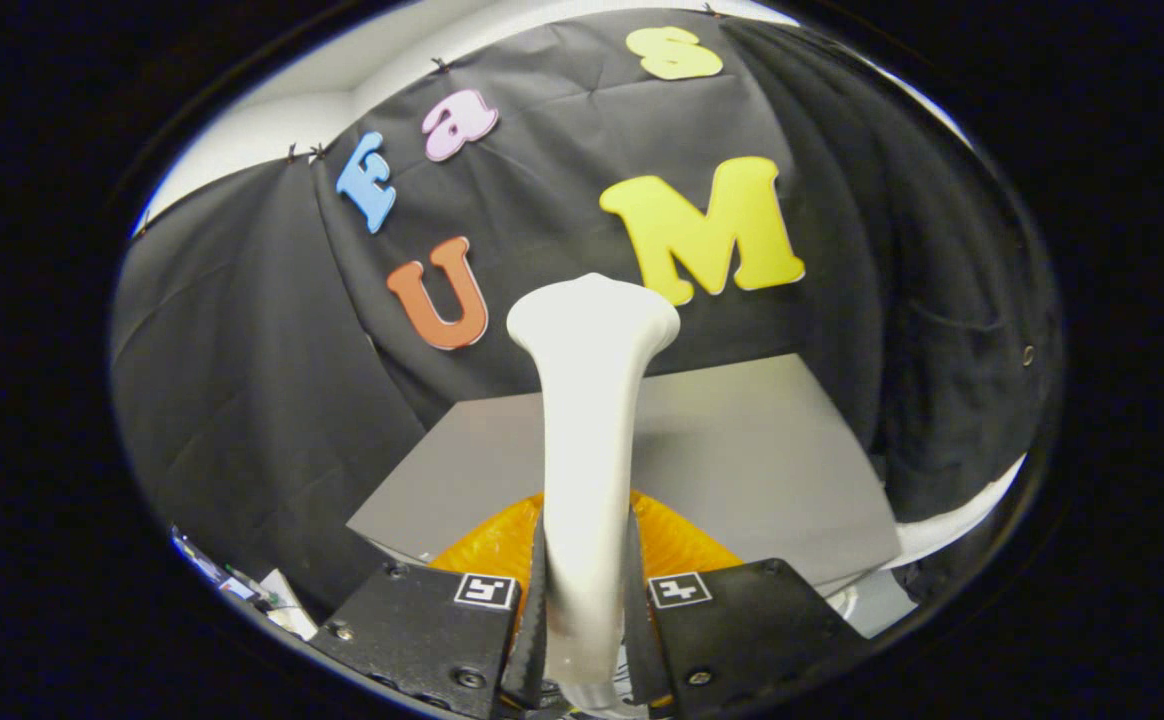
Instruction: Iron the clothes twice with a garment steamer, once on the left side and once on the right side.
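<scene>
Garment steamer [590, 420]: white, slim handle widening to a flared head, standing upright betw. the gripper [587, 600] fingers, which are pressing on its handle from both sides. Clothes [677, 545]: orange, pleated/ribbed fabric, lying just ahead of fingers, behind steamer handle, partly hidden.

The orange cloth [677, 540] was mostly hidden behind the white steamer [587, 440] and the gripper [585, 600] (its fingers squeezed the handle). The steamer's bottom end was cut off.
</scene>
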Tool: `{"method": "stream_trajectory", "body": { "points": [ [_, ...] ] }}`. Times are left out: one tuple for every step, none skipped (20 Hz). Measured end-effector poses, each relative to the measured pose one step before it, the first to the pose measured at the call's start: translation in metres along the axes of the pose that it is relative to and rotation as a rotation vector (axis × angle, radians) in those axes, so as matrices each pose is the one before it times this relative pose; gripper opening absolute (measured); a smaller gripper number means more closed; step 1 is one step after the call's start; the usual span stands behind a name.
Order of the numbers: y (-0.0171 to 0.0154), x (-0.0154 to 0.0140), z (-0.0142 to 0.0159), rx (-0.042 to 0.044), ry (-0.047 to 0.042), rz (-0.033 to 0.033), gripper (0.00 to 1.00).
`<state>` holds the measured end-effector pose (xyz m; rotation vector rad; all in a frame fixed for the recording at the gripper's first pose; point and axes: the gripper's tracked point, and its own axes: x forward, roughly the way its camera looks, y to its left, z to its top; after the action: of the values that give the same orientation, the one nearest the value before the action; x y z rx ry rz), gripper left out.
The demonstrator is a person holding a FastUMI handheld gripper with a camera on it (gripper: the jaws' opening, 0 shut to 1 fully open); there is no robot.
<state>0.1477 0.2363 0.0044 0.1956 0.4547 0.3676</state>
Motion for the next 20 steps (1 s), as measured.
{"method": "stream_trajectory", "body": {
  "points": [
    [-0.00985, -0.01416, 0.00562, 0.00091, -0.02931, -0.01320, 0.36],
    [-0.00920, -0.01359, 0.00497, 0.00138, -0.02828, -0.01377, 0.35],
    [-0.01141, -0.01657, 0.00886, -0.00096, -0.03770, -0.01752, 0.35],
    [-0.01195, -0.01494, 0.00735, -0.00112, -0.03395, -0.01822, 0.35],
    [-0.01224, -0.01414, 0.00823, 0.00183, -0.03270, -0.02202, 0.35],
    [-0.01248, -0.01388, 0.00897, 0.00098, -0.03011, -0.02952, 0.35],
    [-0.01457, -0.01148, 0.01073, -0.00310, -0.02899, -0.03208, 0.35],
    [-0.01231, -0.01033, 0.00865, -0.00079, -0.02887, -0.02937, 0.35],
    [-0.01309, -0.01118, 0.01306, 0.00236, -0.03103, -0.02510, 0.35],
    [-0.01255, -0.00965, 0.01339, 0.00337, -0.03302, -0.02692, 0.35],
    [-0.01467, -0.00753, 0.01557, 0.00185, -0.03697, -0.02363, 0.35],
    [-0.01272, -0.00699, 0.01437, -0.00220, -0.03605, -0.02540, 0.35],
    [-0.01027, -0.00280, 0.01238, -0.00627, -0.03007, -0.02048, 0.35],
    [-0.00755, 0.00102, 0.01308, -0.01224, -0.03663, -0.01683, 0.35],
    [-0.00561, 0.00236, 0.01626, -0.00658, -0.03885, -0.00796, 0.35],
    [-0.00614, 0.00356, 0.01808, -0.01236, -0.04101, -0.00513, 0.35],
    [-0.00757, 0.00638, 0.01801, -0.00889, -0.03958, -0.00571, 0.35],
    [-0.00786, 0.00784, 0.01737, -0.00853, -0.04074, -0.00287, 0.35],
    [-0.00459, 0.00992, 0.01733, -0.01334, -0.03402, -0.00051, 0.35],
    [-0.00365, 0.01231, 0.01347, -0.01512, -0.02777, 0.00240, 0.35]
  ]
}}
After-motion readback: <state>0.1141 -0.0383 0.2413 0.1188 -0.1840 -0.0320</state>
